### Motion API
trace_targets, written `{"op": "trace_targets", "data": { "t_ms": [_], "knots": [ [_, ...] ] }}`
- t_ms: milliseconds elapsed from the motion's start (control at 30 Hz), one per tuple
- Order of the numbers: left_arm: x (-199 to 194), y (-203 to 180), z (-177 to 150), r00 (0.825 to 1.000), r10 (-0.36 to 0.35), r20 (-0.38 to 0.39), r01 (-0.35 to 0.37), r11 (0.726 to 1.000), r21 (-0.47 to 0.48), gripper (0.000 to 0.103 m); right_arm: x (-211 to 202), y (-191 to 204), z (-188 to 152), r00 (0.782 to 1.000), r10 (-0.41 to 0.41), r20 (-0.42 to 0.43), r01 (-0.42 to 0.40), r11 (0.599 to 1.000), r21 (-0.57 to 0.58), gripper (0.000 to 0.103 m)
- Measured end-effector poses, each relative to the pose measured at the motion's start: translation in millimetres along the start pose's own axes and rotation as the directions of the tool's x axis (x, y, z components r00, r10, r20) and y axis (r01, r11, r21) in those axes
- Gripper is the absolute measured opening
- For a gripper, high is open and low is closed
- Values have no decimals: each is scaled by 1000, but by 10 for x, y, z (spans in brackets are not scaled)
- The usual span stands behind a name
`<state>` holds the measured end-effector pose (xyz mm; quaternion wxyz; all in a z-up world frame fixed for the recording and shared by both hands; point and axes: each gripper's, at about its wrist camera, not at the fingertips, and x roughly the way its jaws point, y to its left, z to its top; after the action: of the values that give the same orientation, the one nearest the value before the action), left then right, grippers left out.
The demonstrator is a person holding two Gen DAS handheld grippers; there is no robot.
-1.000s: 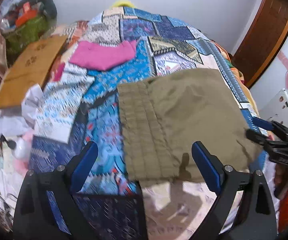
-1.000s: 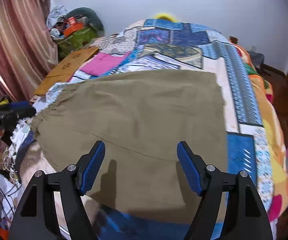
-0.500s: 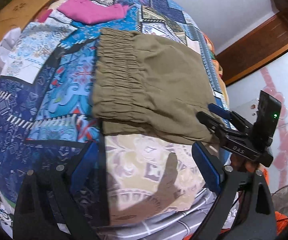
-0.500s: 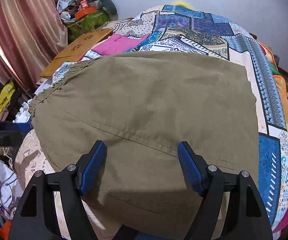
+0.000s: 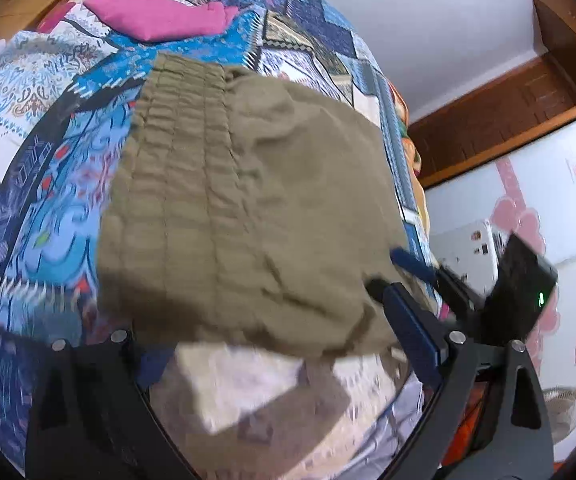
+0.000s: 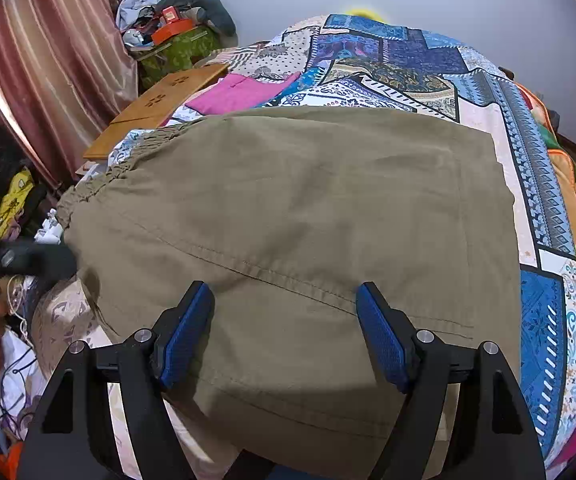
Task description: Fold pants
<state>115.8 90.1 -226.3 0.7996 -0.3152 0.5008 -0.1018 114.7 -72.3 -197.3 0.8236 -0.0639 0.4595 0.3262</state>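
Olive pants [image 6: 308, 208] lie flat on the patchwork bedspread [image 6: 540, 184], with the gathered waistband [image 5: 180, 168] toward the left side. My left gripper [image 5: 264, 320] stands open over the near waistband corner. Its right pad [image 5: 412, 336] shows, while the cloth edge partly hides its left finger. My right gripper [image 6: 284, 292] is open low over the pants near a stitched seam, nothing pinched between its blue pads [image 6: 186, 332]. Each gripper appears in the other's view: the right gripper [image 5: 392, 274] at the pants' edge, the left gripper [image 6: 28, 258] blurred.
A folded pink garment [image 6: 240, 92] lies further up the bed. A wooden board [image 6: 160, 108], a green bag with clutter [image 6: 176, 48] and a curtain [image 6: 48, 60] stand on the left. A wardrobe with pink hearts [image 5: 528, 208] and a fan [image 5: 564, 412] are beyond the bed's right side.
My left gripper has dropped and rolled toward the pants' near waistband corner, which now fills its view. My right gripper came down closer over the pants, then held still.
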Motion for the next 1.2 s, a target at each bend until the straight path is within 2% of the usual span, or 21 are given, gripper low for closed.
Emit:
{"op": "trace_targets", "data": {
  "t_ms": [67,100,133,200,300,367,433,467,567,600,733,767,833,1000,1067,1100,1167,1200],
  "knots": [
    [27,15,78,1000,11,11,-11,1000,-19,96,-1,-1,-9,1000,6,4,-6,1000,-3,74],
    [35,4,103,999,30,20,-29,999,-18,90,-5,-5,-15,1000,7,5,-7,1000,-3,74],
    [42,-18,120,997,69,33,-68,998,-8,77,-6,-9,-17,1000,9,7,-9,1000,-2,74],
    [52,-74,119,983,178,54,-180,983,40,60,-10,-24,-23,1000,14,10,-14,1000,4,74],
    [34,-126,105,969,230,86,-237,968,87,46,-17,-22,-21,1000,12,11,-12,1000,7,74],
    [-7,-155,111,955,270,125,-285,952,116,43,-36,-28,-19,1000,10,7,-11,1000,20,73],
    [-64,-179,117,928,330,176,-355,925,138,39,-77,-51,-19,1000,17,5,-17,999,42,72],
    [-101,-186,120,907,367,207,-401,903,152,39,-102,-67,-26,1000,21,5,-22,998,53,72],
    [-213,-170,124,861,437,260,-488,853,186,39,-188,-104,-76,1000,17,15,-18,998,68,72],
    [-270,-153,128,840,463,281,-524,827,205,39,-206,-113,-93,1000,13,18,-14,997,70,71],
    [-475,-43,154,769,538,346,-621,757,204,39,-289,-195,-229,1000,-26,14,25,996,80,71],
    [-518,-19,172,761,545,353,-630,751,199,39,-317,-227,-259,999,-29,18,27,996,85,71],
    [-592,-3,191,755,546,363,-635,747,196,39,-382,-308,-321,1000,-22,21,19,994,105,72],
    [-630,-338,190,711,541,449,-680,692,242,34,-385,-398,-380,1000,-6,22,3,990,144,72],
    [-658,-505,211,722,505,473,-663,701,263,32,-348,-437,-395,1000,19,21,-22,984,177,72],
    [-695,-595,226,736,476,481,-643,715,276,30,-335,-465,-407,999,35,22,-39,980,195,72],
    [-759,-805,257,780,397,484,-580,750,319,27,-329,-498,-429,998,51,28,-56,975,217,72],
    [-766,-877,270,795,372,480,-557,760,334,26,-328,-492,-437,998,51,32,-57,974,217,72]
  ]
}}
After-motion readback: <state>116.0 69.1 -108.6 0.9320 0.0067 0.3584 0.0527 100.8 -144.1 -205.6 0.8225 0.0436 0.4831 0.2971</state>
